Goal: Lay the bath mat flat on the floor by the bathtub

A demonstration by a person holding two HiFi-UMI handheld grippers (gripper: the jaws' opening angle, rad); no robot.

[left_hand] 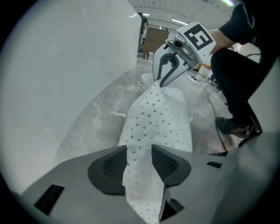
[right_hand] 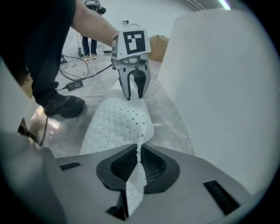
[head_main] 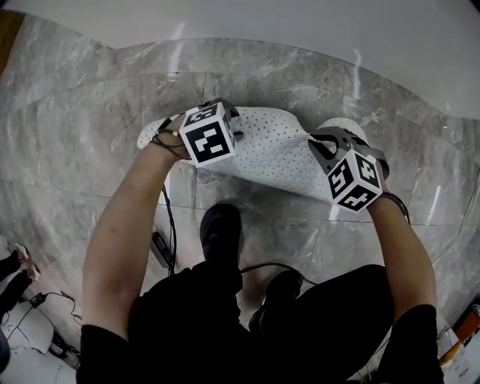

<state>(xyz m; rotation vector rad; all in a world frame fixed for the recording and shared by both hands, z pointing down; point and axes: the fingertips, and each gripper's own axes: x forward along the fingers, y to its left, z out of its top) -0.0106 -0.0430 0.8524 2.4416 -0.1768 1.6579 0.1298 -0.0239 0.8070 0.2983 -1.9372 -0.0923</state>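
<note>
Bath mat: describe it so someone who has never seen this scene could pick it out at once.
Below the white bathtub wall, above the grey marble floor, a sheet runs from the left claw to the right claw, which pinches it. That is the bath mat: white, limp and dotted with small holes, unlike the veined stone around it.
</note>
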